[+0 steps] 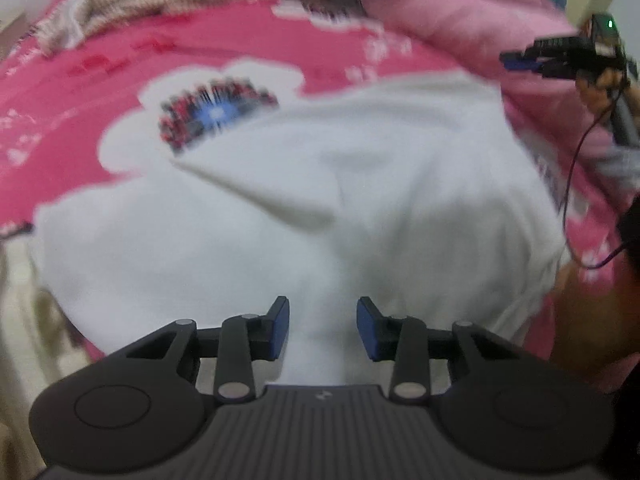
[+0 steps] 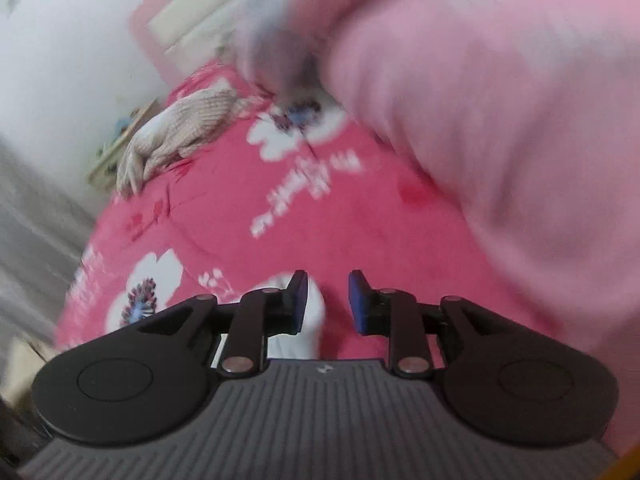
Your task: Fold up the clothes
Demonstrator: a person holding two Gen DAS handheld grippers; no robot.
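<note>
Left gripper [image 1: 323,326] jaws stand apart over a white garment [image 1: 304,208] on the pink floral bedspread [image 1: 200,48]; right gripper [image 2: 328,302] jaws apart at its edge, beside a pale wall [image 2: 60,40].

A pink bedspread [image 1: 224,40] printed with white flowers [image 2: 296,132] covered the bed. At its far edge, a white wall [image 2: 72,40] rose behind a low shelf [image 2: 116,148] holding small, blurred items.

wht garment [image 1: 360,208] | pink floral bedcover [image 1: 160,48] | beige knit [image 2: 176,136]
</note>
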